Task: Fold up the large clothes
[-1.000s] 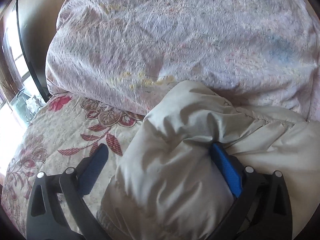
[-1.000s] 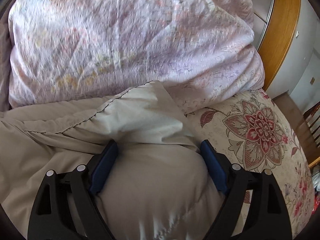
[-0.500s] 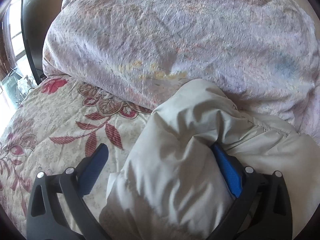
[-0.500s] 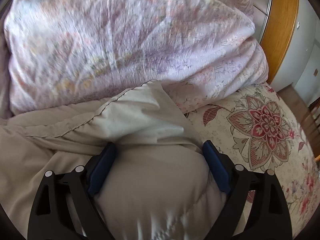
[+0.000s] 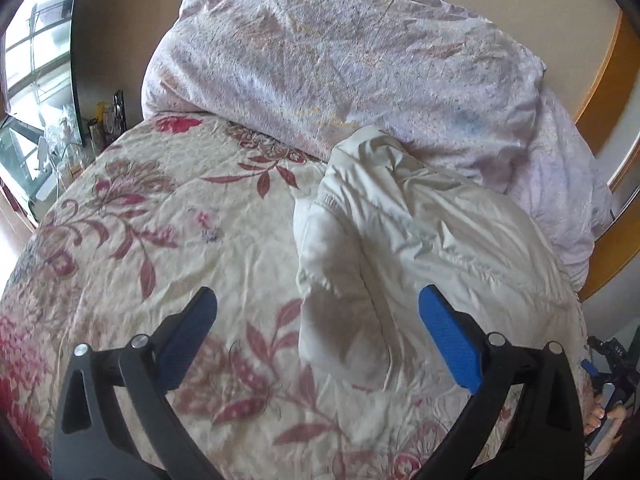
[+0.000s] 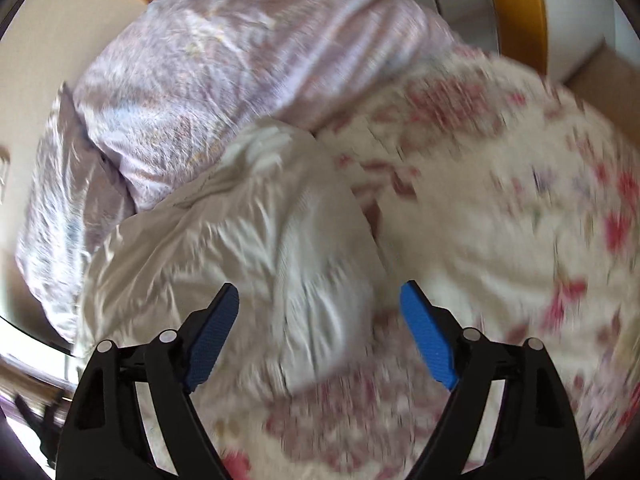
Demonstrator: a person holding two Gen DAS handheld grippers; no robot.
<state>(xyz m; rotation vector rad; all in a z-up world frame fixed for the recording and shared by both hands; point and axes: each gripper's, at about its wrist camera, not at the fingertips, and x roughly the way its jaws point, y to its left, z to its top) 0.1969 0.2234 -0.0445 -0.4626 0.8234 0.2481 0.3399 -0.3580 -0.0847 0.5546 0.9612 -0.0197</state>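
Note:
A cream padded jacket [image 5: 400,248] lies bunched on the floral bedspread [image 5: 160,240], its far end against a heap of bedding. My left gripper [image 5: 318,320] is open and empty, raised above the jacket's near edge. In the right wrist view, which is blurred, the jacket [image 6: 248,240] lies ahead. My right gripper [image 6: 320,316] is open and empty, raised above the jacket's near end.
A pale purple duvet [image 5: 340,60] is piled at the head of the bed and also shows in the right wrist view [image 6: 200,72]. A window and a cluttered sill [image 5: 48,128] stand at the left. A wooden door frame [image 5: 600,92] is at the right.
Both grippers have let go of the jacket and pulled back and up from it. The jacket now lies on the bed. The right view swings fast.

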